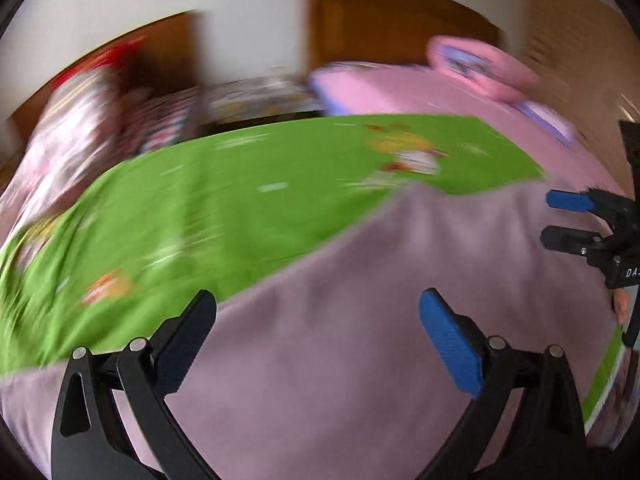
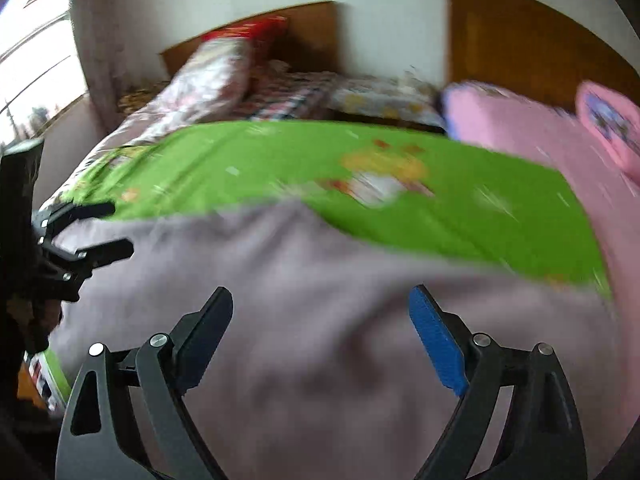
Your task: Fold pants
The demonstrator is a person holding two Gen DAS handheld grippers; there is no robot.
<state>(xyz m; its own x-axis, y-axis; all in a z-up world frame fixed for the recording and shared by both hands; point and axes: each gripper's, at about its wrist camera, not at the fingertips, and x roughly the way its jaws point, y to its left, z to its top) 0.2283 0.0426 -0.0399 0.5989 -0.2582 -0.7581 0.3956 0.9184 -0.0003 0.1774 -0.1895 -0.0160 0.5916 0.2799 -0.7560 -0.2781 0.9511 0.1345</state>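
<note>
The pants (image 1: 360,360) are a mauve-grey cloth spread flat over a green sheet (image 1: 240,200) on a bed; they fill the lower half of both views (image 2: 320,380). My left gripper (image 1: 318,304) hovers over the cloth, open, with nothing between its fingers. My right gripper (image 2: 320,296) is also open and empty above the cloth. Each gripper shows in the other's view: the right gripper (image 1: 550,218) at the right edge, the left gripper (image 2: 110,229) at the left edge. Both pictures are blurred.
The green sheet (image 2: 280,160) has cartoon prints. A pink blanket (image 2: 520,128) and pink cushion (image 2: 608,128) lie to the right. Patterned pillows (image 2: 216,68) lean on a wooden headboard (image 2: 304,24) at the far end. A window (image 2: 36,60) is on the left.
</note>
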